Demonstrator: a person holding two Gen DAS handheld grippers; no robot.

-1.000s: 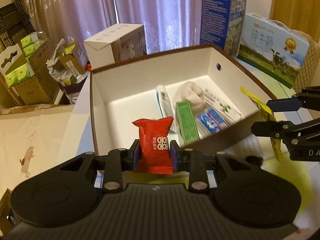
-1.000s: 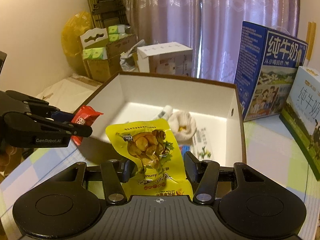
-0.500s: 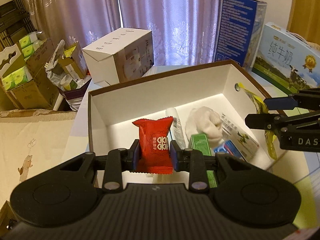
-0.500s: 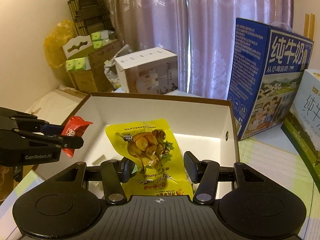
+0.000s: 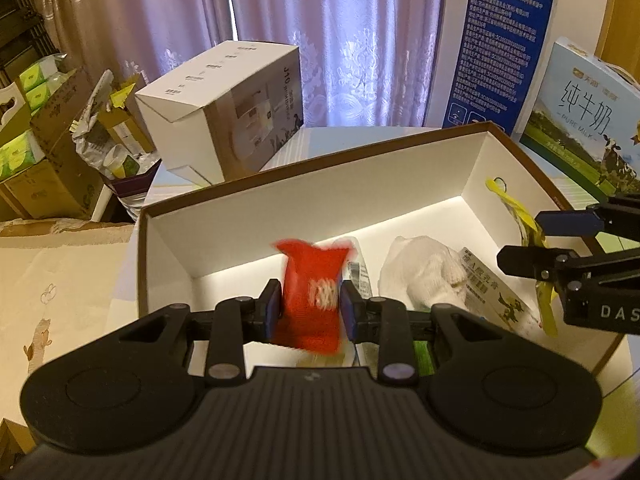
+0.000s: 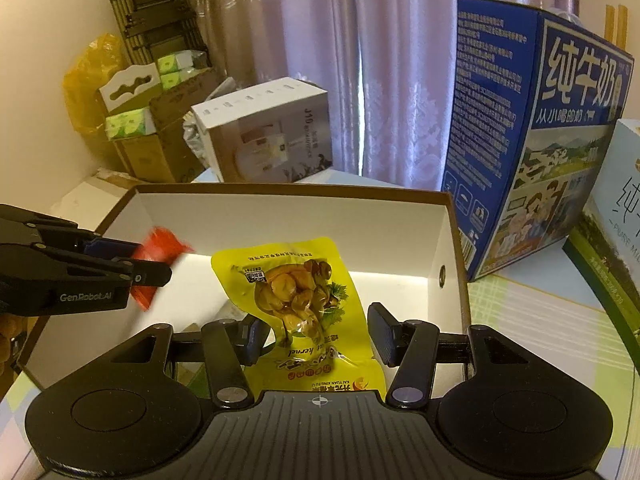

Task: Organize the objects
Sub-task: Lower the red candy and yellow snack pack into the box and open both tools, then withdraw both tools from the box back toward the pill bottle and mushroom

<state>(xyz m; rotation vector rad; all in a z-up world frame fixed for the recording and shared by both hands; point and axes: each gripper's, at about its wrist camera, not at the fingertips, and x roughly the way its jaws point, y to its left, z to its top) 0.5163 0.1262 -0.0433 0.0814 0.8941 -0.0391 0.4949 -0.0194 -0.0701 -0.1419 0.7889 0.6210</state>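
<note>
Left tongs: my left gripper (image 5: 309,309) is clamped on a red candy packet (image 5: 314,300), blurred, its white mark unreadable, hanging above the open box (image 5: 168,236).
Right tongs: my right gripper (image 6: 316,334) pinches a yellow snack pouch (image 6: 296,292) by its lower part, over the same box; small print reads "kernel" and "KAI YUAN XING FU LI".
Tong markings: "GenRobot.AI" on the left, "DAS" on the right.
In the box: white cloth bundle (image 5: 420,272), a green-and-white packet (image 5: 492,300).
Behind: blue milk carton (image 6: 532,128) "纯牛奶"; pale carton (image 5: 580,116) "PURE MILK"; white box (image 5: 224,108) "J10".
</note>
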